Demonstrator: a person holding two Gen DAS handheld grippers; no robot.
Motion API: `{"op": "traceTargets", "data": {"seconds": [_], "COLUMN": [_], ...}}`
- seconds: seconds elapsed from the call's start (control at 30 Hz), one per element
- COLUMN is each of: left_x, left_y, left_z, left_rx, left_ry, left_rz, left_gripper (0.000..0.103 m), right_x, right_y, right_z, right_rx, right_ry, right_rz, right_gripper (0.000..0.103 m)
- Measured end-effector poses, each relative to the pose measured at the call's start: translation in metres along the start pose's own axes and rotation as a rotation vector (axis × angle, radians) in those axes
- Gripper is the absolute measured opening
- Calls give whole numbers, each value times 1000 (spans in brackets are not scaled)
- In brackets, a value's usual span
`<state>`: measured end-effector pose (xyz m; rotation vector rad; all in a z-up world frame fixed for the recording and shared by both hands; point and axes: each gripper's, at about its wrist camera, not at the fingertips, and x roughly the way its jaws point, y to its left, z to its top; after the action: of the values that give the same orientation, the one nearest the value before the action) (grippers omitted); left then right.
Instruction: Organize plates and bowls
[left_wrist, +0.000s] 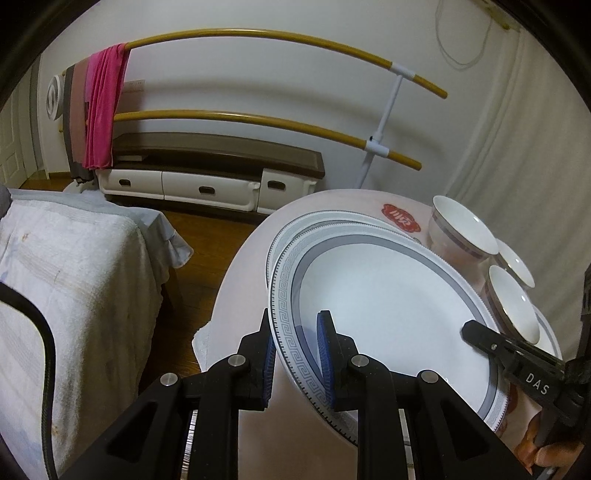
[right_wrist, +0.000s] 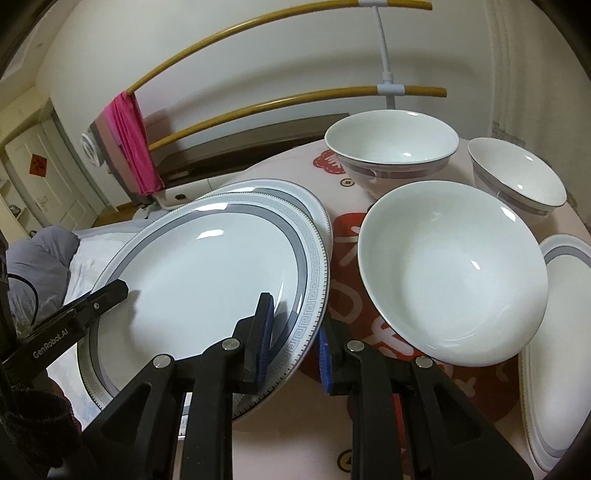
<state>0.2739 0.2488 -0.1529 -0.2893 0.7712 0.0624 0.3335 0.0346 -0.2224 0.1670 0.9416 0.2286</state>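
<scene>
A large white plate (left_wrist: 388, 295) with a grey key-pattern border is held at two sides. My left gripper (left_wrist: 295, 317) is shut on its near left rim, one blue pad above and one below. At the opposite rim my right gripper (right_wrist: 295, 317) is shut on the same plate (right_wrist: 207, 266). It hangs just over a second matching plate (right_wrist: 306, 199) on the pink-clothed table (right_wrist: 347, 295); whether they touch I cannot tell. Three white bowls stand to the right: a wide one (right_wrist: 454, 273), one behind it (right_wrist: 391, 147), and a smaller one (right_wrist: 517, 177).
Another grey-rimmed plate (right_wrist: 561, 325) lies at the table's right edge. Left of the table is a bed with a white towel (left_wrist: 74, 277). Behind stand a drying rack with pink cloth (left_wrist: 103, 110) and a low cabinet (left_wrist: 207, 173).
</scene>
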Motion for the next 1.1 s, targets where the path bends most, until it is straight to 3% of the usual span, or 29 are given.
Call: {"op": "traceTargets", "data": {"seconds": [0.57,0.9,1.1], "left_x": [12,13,12], "left_y": [2,4,1], "left_z": [4,3,4], "left_rx": [-5,-6,-7], "left_ry": [13,0,2], "left_rz": [8,10,9], "left_gripper": [18,18,18], "right_x": [17,22,21], "right_y": [7,14,11], "right_z": [6,5,4], "right_rx": [26,16,41], "right_ry": [23,13,7], "right_rz": [-80,-118,-105], "right_gripper": [25,32,32]}}
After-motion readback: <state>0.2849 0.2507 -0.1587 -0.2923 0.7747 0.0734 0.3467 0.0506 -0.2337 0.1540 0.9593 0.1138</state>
